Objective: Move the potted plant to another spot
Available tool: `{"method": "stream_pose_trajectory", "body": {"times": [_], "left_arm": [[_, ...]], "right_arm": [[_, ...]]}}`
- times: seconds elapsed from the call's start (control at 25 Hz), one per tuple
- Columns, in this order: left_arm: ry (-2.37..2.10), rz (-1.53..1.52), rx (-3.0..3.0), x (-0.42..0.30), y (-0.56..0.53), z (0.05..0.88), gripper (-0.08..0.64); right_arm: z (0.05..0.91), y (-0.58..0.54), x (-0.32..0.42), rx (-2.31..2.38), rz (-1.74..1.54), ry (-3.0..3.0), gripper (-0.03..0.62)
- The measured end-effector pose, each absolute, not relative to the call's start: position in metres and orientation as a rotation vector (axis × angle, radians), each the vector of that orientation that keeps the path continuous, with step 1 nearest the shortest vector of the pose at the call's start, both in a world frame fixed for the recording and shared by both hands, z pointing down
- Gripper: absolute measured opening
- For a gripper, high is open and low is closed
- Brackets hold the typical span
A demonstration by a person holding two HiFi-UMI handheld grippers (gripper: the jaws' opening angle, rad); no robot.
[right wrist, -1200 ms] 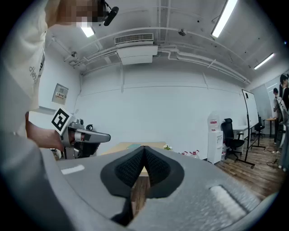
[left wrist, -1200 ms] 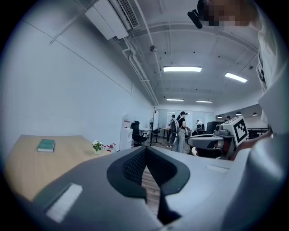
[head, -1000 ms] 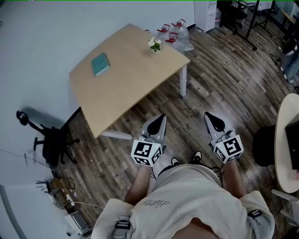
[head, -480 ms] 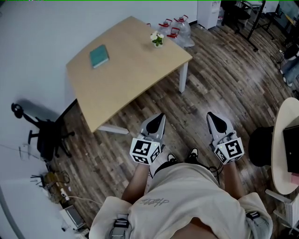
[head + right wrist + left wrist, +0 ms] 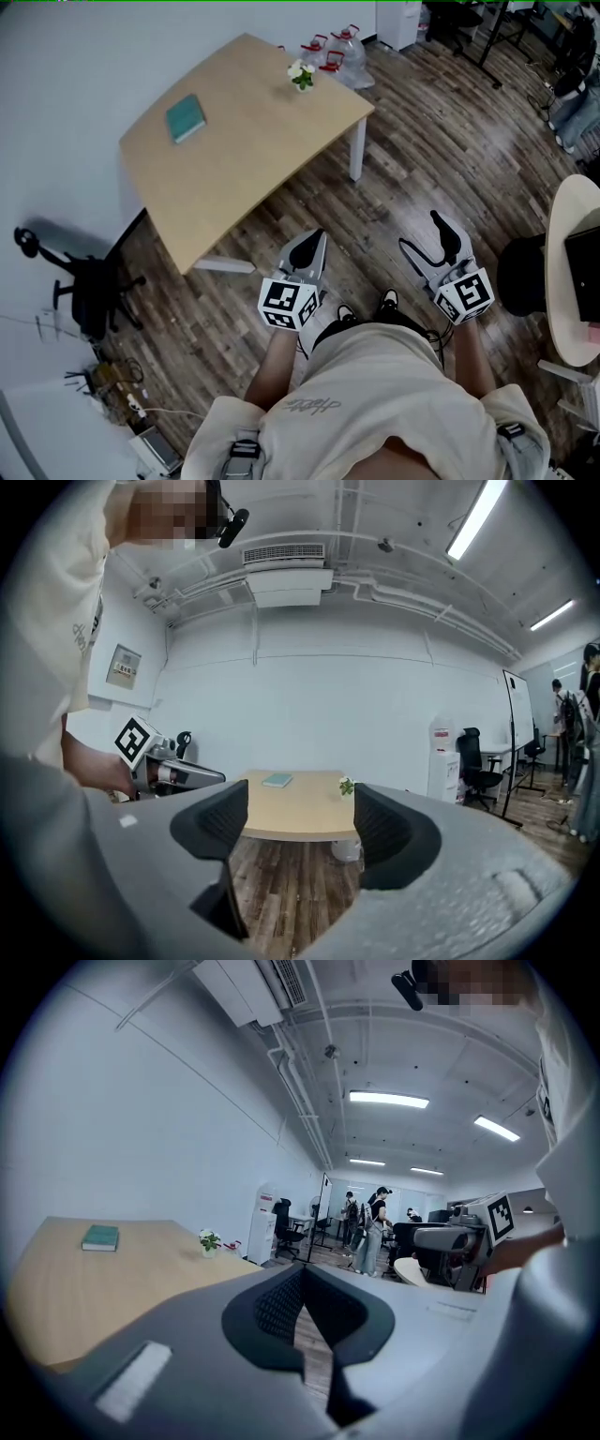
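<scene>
With the potted plant (image 5: 301, 75) sitting at the table's (image 5: 244, 159) far corner, upper centre, the person is only beginning the approach, left gripper (image 5: 317, 240) closed and empty, right gripper (image 5: 419, 232) just opening on nothing; stepping closer likely comes next.

The potted plant (image 5: 301, 75) is too small for detail; the round table (image 5: 572, 202) is cropped.

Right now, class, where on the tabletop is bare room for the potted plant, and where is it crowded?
The table is mostly bare: the wide middle between the teal book and the potted plant, and the whole near half up to its front edge. Nowhere is crowded; the plant's own far corner is the tightest.
</scene>
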State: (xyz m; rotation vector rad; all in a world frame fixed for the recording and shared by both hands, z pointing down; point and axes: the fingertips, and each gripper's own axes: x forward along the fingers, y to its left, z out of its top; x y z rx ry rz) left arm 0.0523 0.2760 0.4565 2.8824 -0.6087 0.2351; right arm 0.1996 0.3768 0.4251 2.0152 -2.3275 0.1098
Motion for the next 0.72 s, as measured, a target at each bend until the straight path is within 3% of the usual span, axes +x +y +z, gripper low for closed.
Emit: {"method": "stream_pose_trajectory", "body": {"times": [0.36, 0.72], "left_arm": [[-0.537, 0.223, 2.890, 0.072, 0.282, 0.455, 0.015], [-0.682, 0.224, 2.868, 0.100, 0.229, 0.445, 0.015]], "right_arm": [[0.440, 0.385, 0.208, 2.050, 0.193, -2.320, 0.356], [0.450, 0.327, 0.234, 1.914, 0.201, -2.462, 0.348]]}}
